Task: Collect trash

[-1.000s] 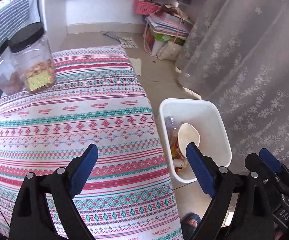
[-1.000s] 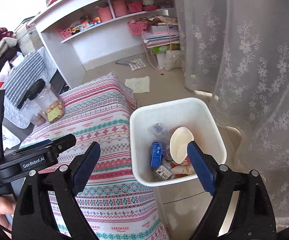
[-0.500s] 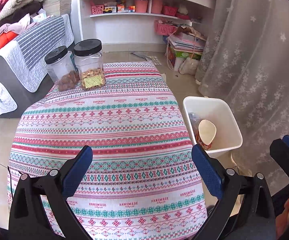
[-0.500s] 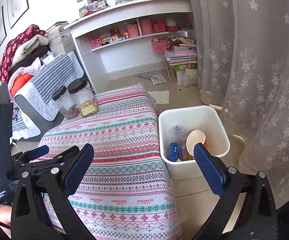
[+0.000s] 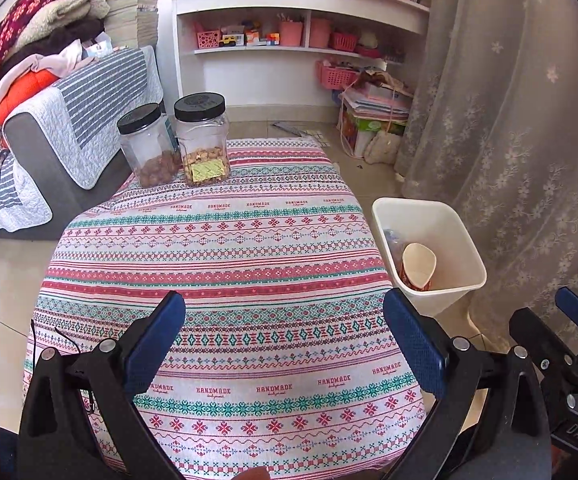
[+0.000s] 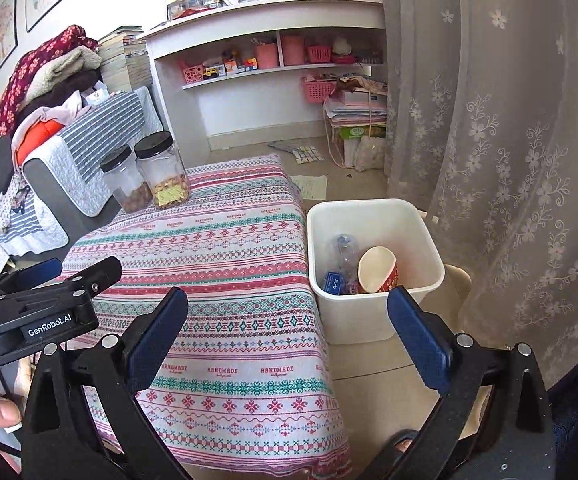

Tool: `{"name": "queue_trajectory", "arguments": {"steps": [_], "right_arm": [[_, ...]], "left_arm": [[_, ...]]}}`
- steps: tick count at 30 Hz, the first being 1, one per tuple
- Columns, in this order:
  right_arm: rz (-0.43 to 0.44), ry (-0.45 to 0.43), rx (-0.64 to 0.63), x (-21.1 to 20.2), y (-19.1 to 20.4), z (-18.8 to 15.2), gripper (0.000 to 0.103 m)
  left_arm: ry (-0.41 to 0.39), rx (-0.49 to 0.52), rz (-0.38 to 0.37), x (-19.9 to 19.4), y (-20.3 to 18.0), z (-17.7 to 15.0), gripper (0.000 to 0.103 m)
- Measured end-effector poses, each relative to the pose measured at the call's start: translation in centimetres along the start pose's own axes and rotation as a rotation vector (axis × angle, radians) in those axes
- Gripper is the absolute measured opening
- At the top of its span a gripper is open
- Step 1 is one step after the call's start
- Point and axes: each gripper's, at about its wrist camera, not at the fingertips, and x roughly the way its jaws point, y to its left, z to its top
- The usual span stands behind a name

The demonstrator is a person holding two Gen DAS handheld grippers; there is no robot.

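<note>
**Both grippers apart above the cloth, trash lying in the bin**

Left wrist view: the left gripper [image 5: 285, 344] hangs with its blue pads spread wide and nothing between them, above the striped tablecloth [image 5: 225, 264] that covers the worktop. At about 11 o'clock on the cloth stand two black-lidded jars [image 5: 203, 140], side by side and touching or nearly so. At 3 o'clock, just beside the worktop's edge on the floor, stands the white bin [image 5: 463, 240]; a paper cup [image 5: 419, 264] lies tilted inside it, mouth up. The right gripper [image 5: 573, 320] shows at 4 o'clock.

Right wrist view: the right gripper [image 6: 287, 338] is likewise spread wide and empty, straddling the cloth's edge and the bin [image 6: 373, 210]. In the bin at 2 o'clock lie the paper cup [image 6: 377, 270], a crushed clear bottle [image 6: 343, 250] and a small blue carton [image 6: 333, 282], all bunched together. The left gripper [image 6: 45, 280] shows at 9 o'clock, the jars [image 6: 163, 176] at 11 o'clock.
</note>
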Motion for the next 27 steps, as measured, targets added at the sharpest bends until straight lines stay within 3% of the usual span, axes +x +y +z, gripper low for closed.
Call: {"name": "queue_trajectory", "arguments": {"steps": [27], "right_arm": [[-0.046, 0.034, -0.041, 0.49, 0.25, -0.24, 0.096]], "left_arm": [[0.029, 0.02, -0.027, 0.75, -0.85, -0.36, 0.096]]}}
